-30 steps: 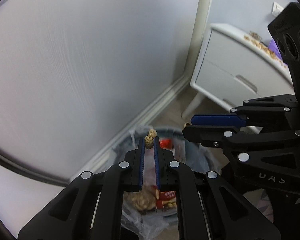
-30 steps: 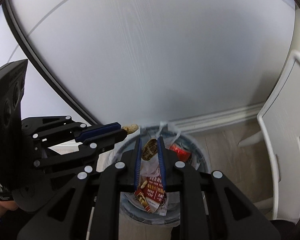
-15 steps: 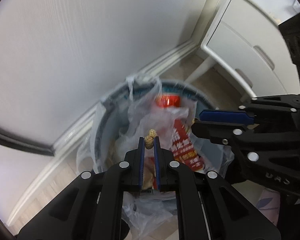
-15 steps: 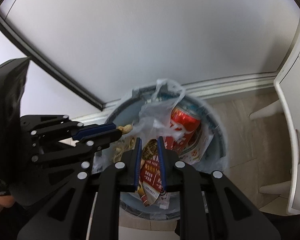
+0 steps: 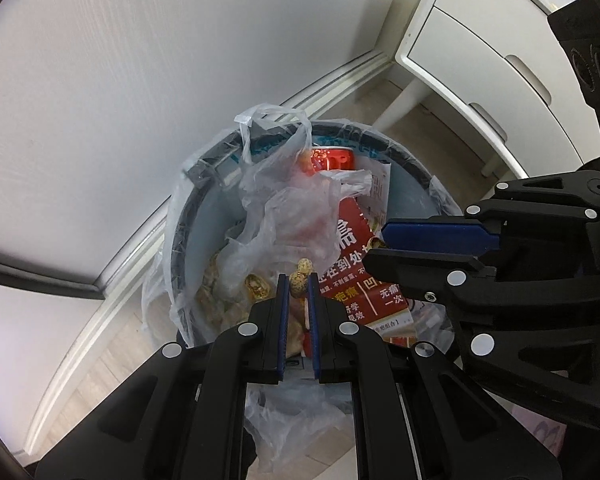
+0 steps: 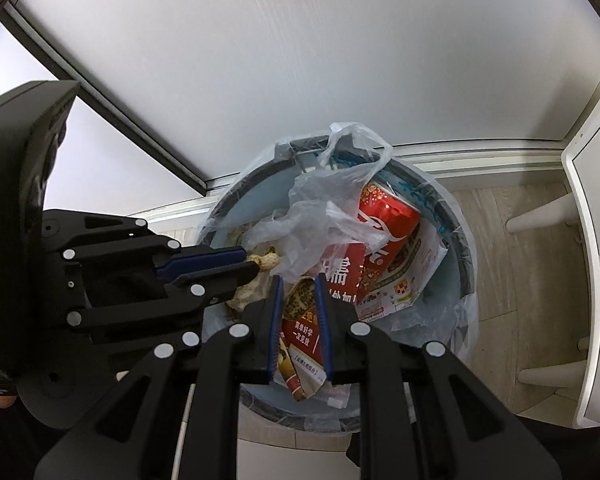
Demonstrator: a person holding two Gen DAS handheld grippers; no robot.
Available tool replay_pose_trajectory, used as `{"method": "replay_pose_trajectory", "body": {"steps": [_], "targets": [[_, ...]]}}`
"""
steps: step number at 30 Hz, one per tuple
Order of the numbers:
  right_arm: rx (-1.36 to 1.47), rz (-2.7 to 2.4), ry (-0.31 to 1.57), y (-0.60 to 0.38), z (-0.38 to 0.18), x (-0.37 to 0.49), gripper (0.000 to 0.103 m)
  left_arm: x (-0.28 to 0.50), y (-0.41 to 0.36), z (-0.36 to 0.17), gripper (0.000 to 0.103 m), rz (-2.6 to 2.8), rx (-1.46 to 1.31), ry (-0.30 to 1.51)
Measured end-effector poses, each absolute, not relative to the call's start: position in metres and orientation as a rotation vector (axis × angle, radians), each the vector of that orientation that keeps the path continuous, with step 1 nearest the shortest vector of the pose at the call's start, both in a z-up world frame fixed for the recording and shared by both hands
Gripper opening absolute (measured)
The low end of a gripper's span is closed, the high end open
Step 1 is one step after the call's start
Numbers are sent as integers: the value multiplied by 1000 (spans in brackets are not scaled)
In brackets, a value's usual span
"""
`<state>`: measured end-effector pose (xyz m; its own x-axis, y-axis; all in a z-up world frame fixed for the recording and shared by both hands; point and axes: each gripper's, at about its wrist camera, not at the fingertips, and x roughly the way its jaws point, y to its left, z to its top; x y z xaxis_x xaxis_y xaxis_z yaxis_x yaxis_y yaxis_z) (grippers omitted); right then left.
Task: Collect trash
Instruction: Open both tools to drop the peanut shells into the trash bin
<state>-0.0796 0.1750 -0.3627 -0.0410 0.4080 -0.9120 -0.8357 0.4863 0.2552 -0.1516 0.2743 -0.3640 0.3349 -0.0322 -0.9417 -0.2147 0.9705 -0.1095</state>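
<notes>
Peanuts are the trash here. The left gripper (image 5: 299,280) has its jaws squeezed on a peanut (image 5: 299,279) and holds it over the trash bin (image 5: 204,216), which stands on the floor by the wall. The right gripper (image 6: 298,286) also hangs over the bin, on the right side. Its jaws are pressed on a spotted peanut shell (image 6: 299,299).

Inside the bin there is a red can (image 6: 384,220) on the far side. A crumpled clear plastic bag (image 6: 320,216) lies partly over the can. A red paper with white words (image 5: 352,264) sits below the can. More peanut shells (image 5: 220,284) are piled on the left side of the bin.

A white cabinet (image 5: 492,68) with drawers stands to the right of the bin, a little apart from it.
</notes>
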Motion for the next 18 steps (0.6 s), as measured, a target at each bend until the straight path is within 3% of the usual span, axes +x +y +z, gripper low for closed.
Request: {"method": "replay_pose_trajectory", "body": {"steps": [3, 5, 10, 12, 16, 18], "targets": [[-450, 1054, 1238, 175, -363, -80, 19, -152, 275, -364, 10, 129, -231, 1226], [-445, 1047, 1243, 174, -363, -79, 19, -152, 277, -365, 29, 154, -229, 1233], [-395, 1016, 1256, 167, -360, -70, 29, -154, 286, -363, 50, 205, -257, 1222], [-392, 1005, 1246, 165, -358, -69, 38, -155, 288, -362, 54, 227, -255, 1218], [-390, 973, 1220, 161, -354, -65, 59, -156, 294, -360, 74, 297, -232, 1211], [-391, 947, 1206, 158, -353, -62, 77, -157, 299, -361, 86, 326, -225, 1208]]}}
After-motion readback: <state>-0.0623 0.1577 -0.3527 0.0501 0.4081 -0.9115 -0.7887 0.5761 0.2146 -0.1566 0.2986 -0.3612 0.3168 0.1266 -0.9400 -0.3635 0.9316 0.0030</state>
